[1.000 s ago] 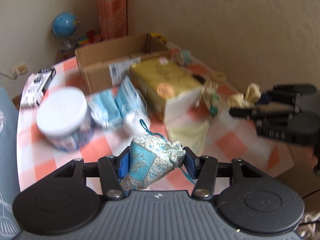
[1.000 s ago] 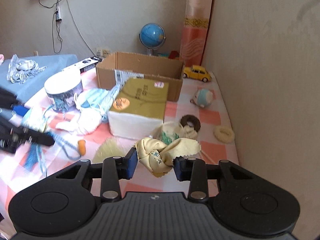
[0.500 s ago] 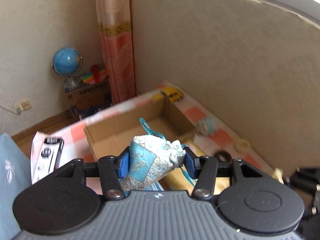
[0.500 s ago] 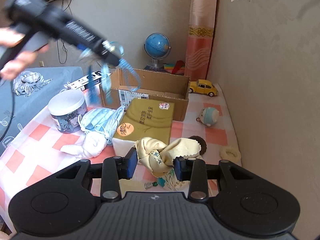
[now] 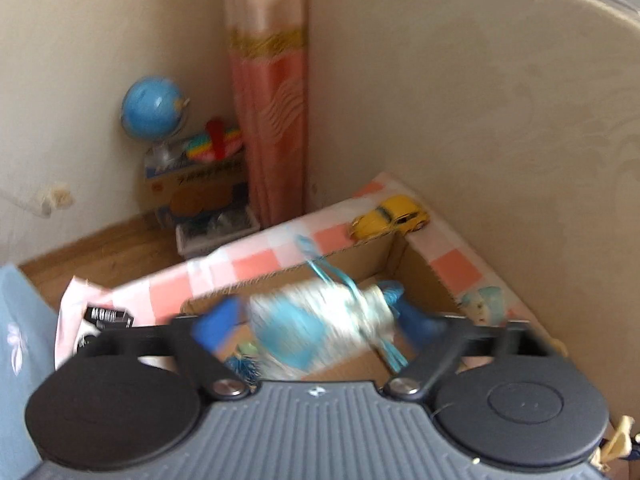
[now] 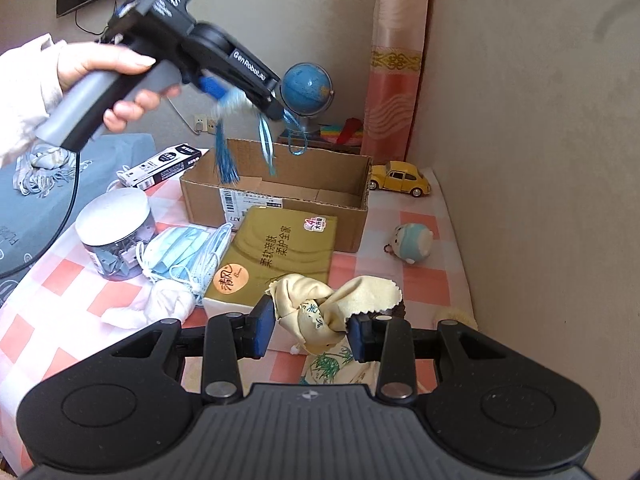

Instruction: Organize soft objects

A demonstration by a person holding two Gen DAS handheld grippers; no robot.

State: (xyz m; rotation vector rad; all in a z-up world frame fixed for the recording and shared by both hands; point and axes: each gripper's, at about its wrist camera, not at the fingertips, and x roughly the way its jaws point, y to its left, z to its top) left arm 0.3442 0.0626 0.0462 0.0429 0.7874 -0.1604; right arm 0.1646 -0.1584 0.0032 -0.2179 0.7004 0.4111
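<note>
Your left gripper [image 5: 320, 326] tilts downward, raised high, its jaws opening wide. Your left hand [image 6: 116, 84] grasps its handle. Your right gripper [image 6: 312, 330] tilts downward, jaws clamped.

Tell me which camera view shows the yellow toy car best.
The right wrist view: the yellow toy car is sharp and whole there, side-on with wheels and windows clear, standing beside the cardboard box. In the left wrist view the car is small and blurred, just behind the box's far edge.

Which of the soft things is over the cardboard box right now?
The blue patterned pouch with the tassel, between the opening left gripper fingers above the cardboard box. The yellow cloth sits clamped in the right gripper, short of it.
</note>
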